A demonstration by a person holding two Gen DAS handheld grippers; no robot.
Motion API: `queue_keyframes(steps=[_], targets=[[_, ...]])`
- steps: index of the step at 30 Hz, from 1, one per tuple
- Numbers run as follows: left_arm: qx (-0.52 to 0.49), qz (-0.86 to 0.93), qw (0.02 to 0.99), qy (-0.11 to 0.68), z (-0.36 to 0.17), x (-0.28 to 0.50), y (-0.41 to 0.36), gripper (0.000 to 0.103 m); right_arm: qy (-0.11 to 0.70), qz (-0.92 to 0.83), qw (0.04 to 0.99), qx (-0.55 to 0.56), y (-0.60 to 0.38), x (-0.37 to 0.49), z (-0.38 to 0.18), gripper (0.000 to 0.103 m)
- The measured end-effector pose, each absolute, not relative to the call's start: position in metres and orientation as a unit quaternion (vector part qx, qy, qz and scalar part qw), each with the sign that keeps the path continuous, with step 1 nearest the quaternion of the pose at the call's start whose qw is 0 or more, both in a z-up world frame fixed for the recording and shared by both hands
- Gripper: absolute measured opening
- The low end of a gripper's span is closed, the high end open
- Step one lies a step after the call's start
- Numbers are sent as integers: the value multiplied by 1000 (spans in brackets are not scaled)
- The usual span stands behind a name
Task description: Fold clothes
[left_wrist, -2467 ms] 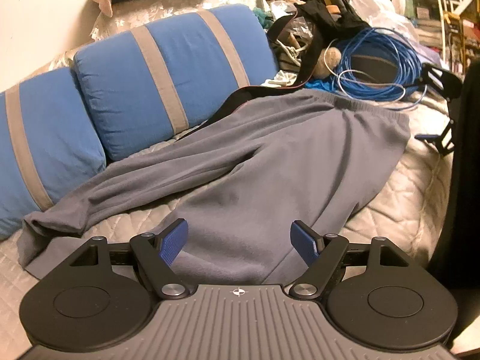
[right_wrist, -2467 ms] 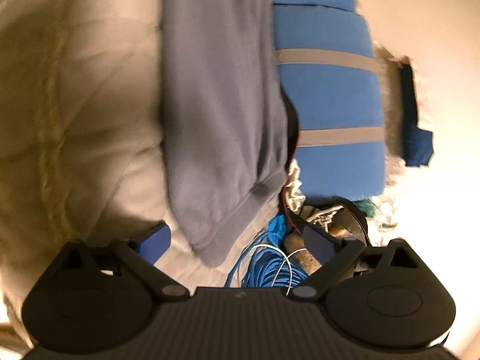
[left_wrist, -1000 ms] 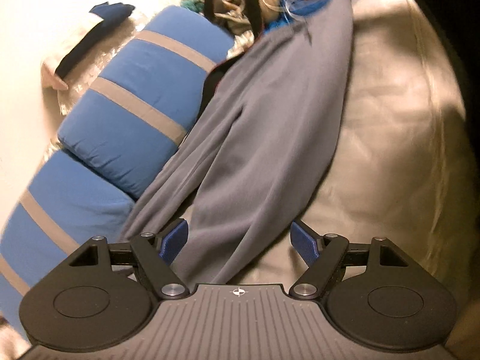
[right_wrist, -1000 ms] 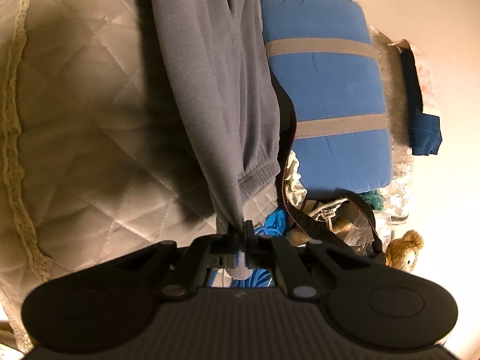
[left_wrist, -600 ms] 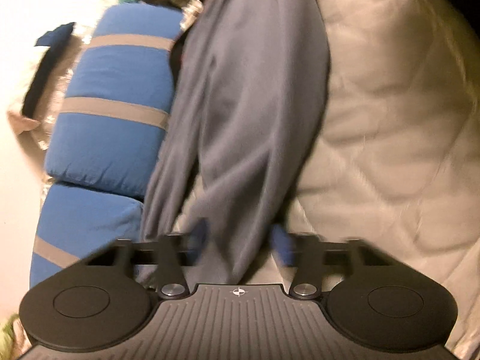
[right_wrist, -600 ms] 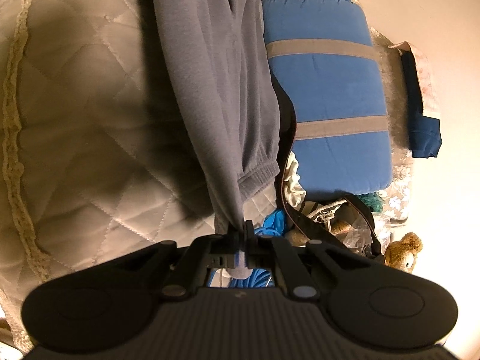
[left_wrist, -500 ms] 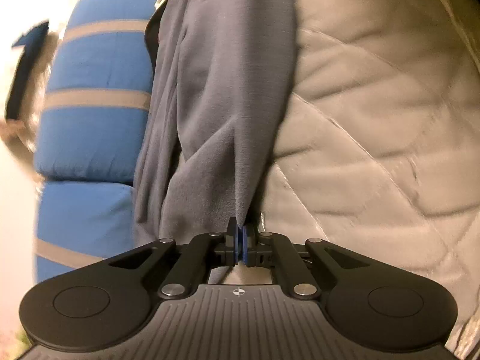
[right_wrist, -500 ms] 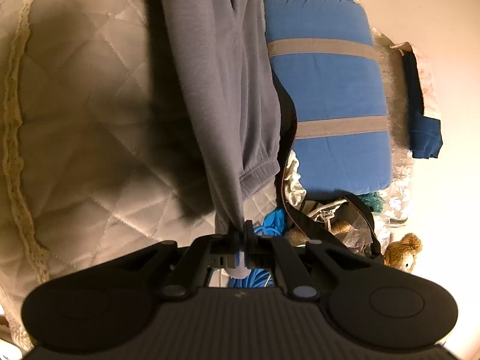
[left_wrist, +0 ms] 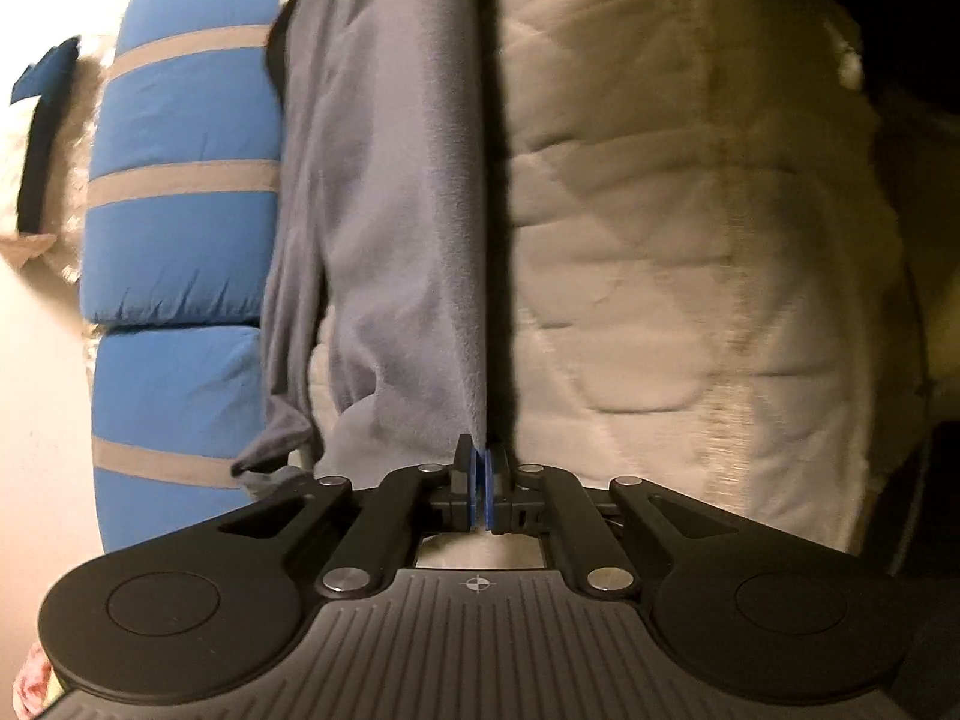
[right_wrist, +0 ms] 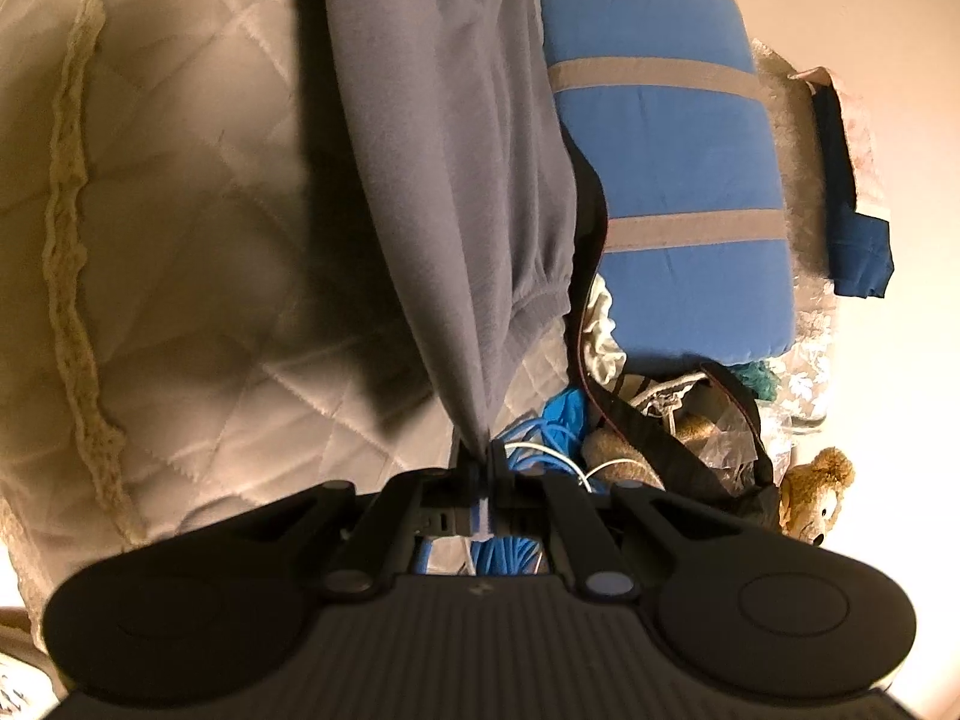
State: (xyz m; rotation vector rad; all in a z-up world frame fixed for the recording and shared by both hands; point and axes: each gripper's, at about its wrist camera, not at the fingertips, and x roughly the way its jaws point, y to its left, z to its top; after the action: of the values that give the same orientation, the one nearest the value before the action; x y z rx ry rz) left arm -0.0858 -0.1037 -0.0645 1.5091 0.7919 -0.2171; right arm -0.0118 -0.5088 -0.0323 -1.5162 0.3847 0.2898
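Since 2.5 s ago, both grippers have gone from spread and empty to clamped on opposite ends of the grey sweatpants [left_wrist: 384, 192].

Left gripper [left_wrist: 480, 483]: jaws pressed together, blue pads pinching a fold of grey fabric at the leg end. Cloth runs taut away from the grip as a raised ridge. A second leg [left_wrist: 288, 324] lies slack beside it, its hem just by the gripper frame.

Right gripper [right_wrist: 482, 468]: jaws pressed together on the waist end, pinching fabric beside the elastic waistband [right_wrist: 540, 294]. Cloth rises from the grip in a narrow gathered strip.

Garment location: stretched lengthwise between the two grippers over the cream quilted bedspread [left_wrist: 690, 210], casting a shadow on it. One long edge lies next to the blue cushions with grey stripes [left_wrist: 180, 180].

Other items noted, right wrist view: coiled blue cable [right_wrist: 558, 420] just beyond the right gripper; black bag strap [right_wrist: 636, 420] near it; teddy bear [right_wrist: 816, 492] at the wall side. Left wrist view is motion-blurred; quilt detail is unclear.
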Motion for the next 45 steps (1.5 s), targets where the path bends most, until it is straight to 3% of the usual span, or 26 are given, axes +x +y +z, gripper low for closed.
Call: queue_keyframes(steps=[3, 4, 5, 6, 8, 9, 11, 13, 23, 27, 41, 45], targets=[[673, -101, 644, 348, -69, -93, -105, 2, 178, 133, 694, -685, -506, -14, -37, 2], [671, -99, 648, 347, -70, -93, -104, 2, 180, 133, 695, -684, -504, -15, -38, 20], [669, -99, 651, 346, -69, -93, -103, 4, 181, 131, 696, -682, -503, -15, -38, 34], [667, -99, 652, 346, -69, -93, -101, 5, 184, 131, 700, -677, -502, -15, -37, 41], [661, -92, 657, 351, -67, -94, -96, 10, 193, 135, 713, -660, -501, -15, -33, 72], [656, -90, 660, 356, -65, -93, -93, 16, 200, 140, 721, -649, -501, -14, -30, 77], [652, -79, 667, 350, -61, -95, -85, 47, 216, 151, 740, -619, -501, -11, -21, 81], [655, -69, 671, 340, -54, -97, -75, 66, 231, 161, 759, -587, -499, -6, -10, 88], [641, -17, 684, 349, -19, -88, -4, 74, 264, 161, 873, -376, -475, 55, 53, 102], [613, 9, 704, 359, -1, -81, 17, 74, 254, 156, 899, -321, -450, 78, 75, 103], [583, 112, 703, 392, 65, -60, 100, 74, 199, 231, 905, -296, -316, 72, 137, 103], [512, 125, 749, 402, 85, -50, 118, 74, 192, 239, 903, -300, -285, 55, 140, 103]])
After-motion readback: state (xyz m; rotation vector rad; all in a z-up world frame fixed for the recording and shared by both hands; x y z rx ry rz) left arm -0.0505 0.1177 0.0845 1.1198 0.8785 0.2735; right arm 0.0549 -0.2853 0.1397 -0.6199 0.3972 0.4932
